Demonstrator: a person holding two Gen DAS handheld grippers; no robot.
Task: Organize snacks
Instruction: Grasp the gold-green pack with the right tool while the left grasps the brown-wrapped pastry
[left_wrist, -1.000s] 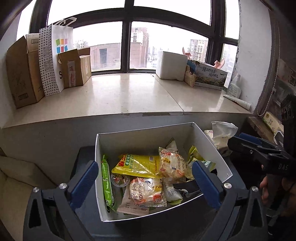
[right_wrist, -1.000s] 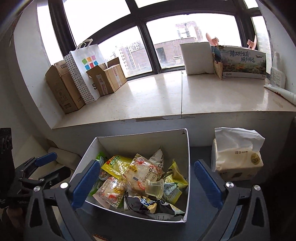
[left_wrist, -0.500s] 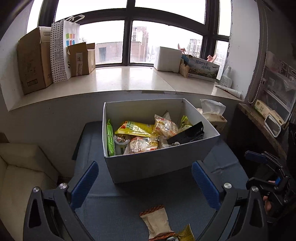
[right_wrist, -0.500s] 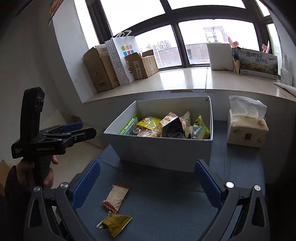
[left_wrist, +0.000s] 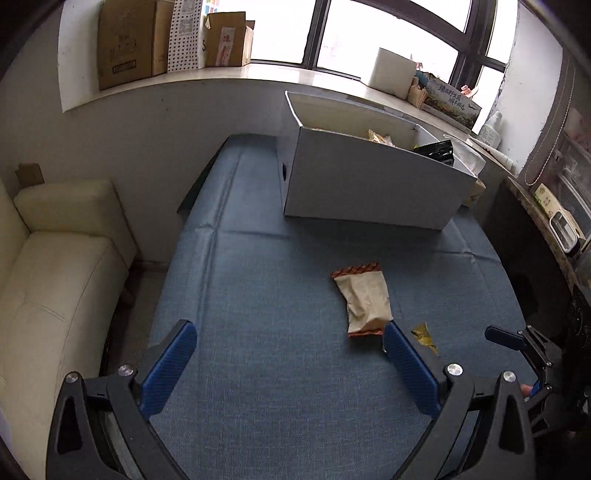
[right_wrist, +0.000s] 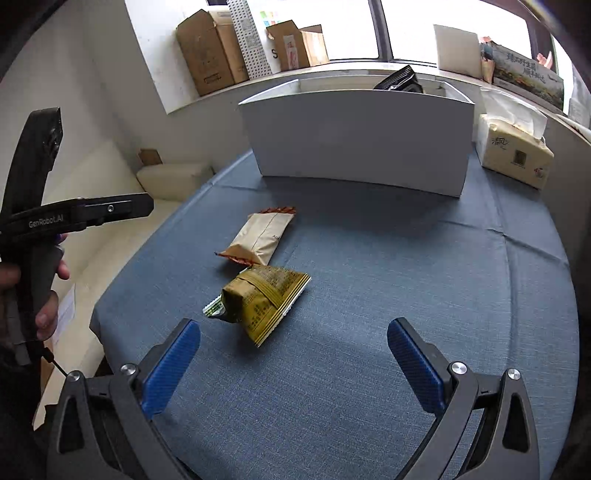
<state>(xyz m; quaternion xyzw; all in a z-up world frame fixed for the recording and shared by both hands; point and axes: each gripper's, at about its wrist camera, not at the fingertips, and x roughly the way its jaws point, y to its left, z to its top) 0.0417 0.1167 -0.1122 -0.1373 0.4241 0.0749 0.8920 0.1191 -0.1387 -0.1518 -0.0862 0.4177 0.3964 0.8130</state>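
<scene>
A white box (left_wrist: 369, 184) with several snack packs stands at the far side of the blue table; it also shows in the right wrist view (right_wrist: 358, 136). A beige snack pack with red ends (left_wrist: 364, 299) (right_wrist: 260, 236) lies on the cloth. A gold-brown snack pack (right_wrist: 267, 301) lies just nearer; in the left wrist view only its corner (left_wrist: 423, 334) shows behind my right finger. My left gripper (left_wrist: 288, 362) is open and empty, low over the table, left of the beige pack. My right gripper (right_wrist: 293, 363) is open and empty, just short of the gold pack.
A tissue pack (right_wrist: 513, 151) stands right of the box. Cardboard boxes (left_wrist: 125, 40) and a white block (left_wrist: 393, 72) sit on the window sill. A cream sofa (left_wrist: 55, 266) is left of the table. A shelf (left_wrist: 554, 218) is at the right.
Both grippers have pulled back from above the box and dropped low over the near part of the table. The two loose packs have come into close view. Both stay open.
</scene>
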